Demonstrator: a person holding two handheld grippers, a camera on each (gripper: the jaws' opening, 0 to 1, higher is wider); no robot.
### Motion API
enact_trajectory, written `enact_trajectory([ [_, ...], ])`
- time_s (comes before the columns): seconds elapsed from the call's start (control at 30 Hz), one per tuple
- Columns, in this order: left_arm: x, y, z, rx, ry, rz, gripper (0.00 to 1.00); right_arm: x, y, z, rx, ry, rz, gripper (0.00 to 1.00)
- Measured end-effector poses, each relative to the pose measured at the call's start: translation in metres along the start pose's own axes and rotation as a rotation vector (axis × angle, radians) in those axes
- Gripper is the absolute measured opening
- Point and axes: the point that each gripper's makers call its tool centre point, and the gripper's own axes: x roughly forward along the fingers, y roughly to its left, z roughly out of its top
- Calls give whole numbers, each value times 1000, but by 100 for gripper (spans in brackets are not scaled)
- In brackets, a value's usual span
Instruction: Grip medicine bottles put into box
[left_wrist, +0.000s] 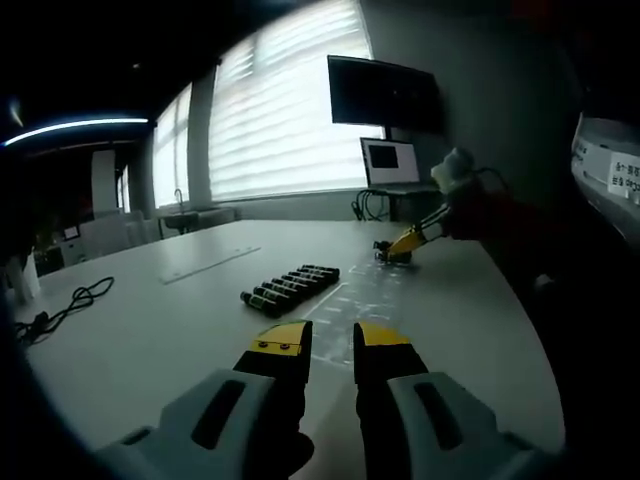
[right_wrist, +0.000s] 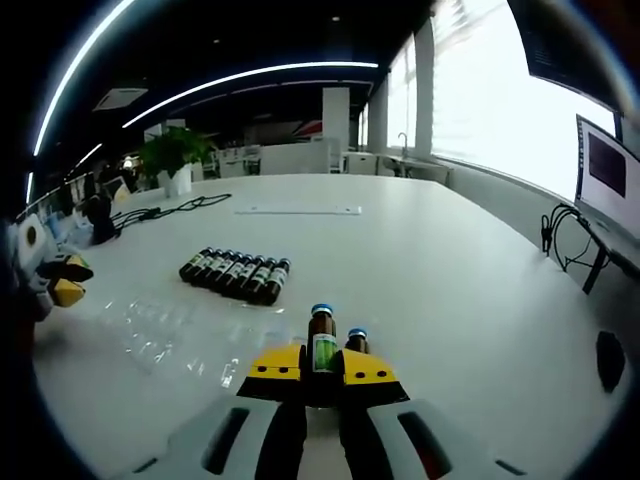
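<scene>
A row of several dark medicine bottles (left_wrist: 290, 284) (right_wrist: 235, 272) lies on its side on the white table (left_wrist: 180, 330). A clear plastic tray (left_wrist: 365, 298) (right_wrist: 165, 335) lies flat next to them. My right gripper (right_wrist: 321, 368) is shut on an upright brown bottle with a blue cap (right_wrist: 321, 345); a second such bottle (right_wrist: 356, 341) stands just to its right. In the left gripper view that right gripper (left_wrist: 403, 245) sits far across the table, held by a gloved hand (left_wrist: 455, 172). My left gripper (left_wrist: 332, 340) is open, with nothing between its fingers, short of the tray; it shows again as the left gripper (right_wrist: 60, 280).
A black cable (left_wrist: 65, 305) (right_wrist: 175, 207) lies on the table, and a flat strip (left_wrist: 210, 263) (right_wrist: 298, 210) beyond the bottles. Monitors (left_wrist: 392, 165) and cables (right_wrist: 560, 240) stand at the window side. A potted plant (right_wrist: 172, 155) stands at the back.
</scene>
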Motion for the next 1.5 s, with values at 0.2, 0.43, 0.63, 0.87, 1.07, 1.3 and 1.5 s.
enact_trajectory([
  [0.2, 0, 0, 0, 4, 0, 2, 11, 2, 1, -4, -17, 24, -20, 7],
  [0.43, -1, 0, 1, 9, 0, 5, 11, 7, 5, -2, -44, 29, -29, 8],
  [0.63, -1, -1, 1, 13, 1, 4, 11, 8, 5, -1, -68, 10, -28, 4],
  [0.87, 0, -1, -1, 10, 8, 3, 11, -1, 0, 4, -46, -7, 30, 3],
  [1.07, 1, 0, -3, 10, 16, 7, 11, -6, 1, -6, -72, 26, 56, 2],
  [1.3, 2, 0, -5, 10, 22, 5, 11, -2, 7, -7, -79, 32, 66, 3],
  [1.5, 2, 0, -5, 10, 22, 7, 11, -1, 6, -10, -78, 53, 67, 3],
])
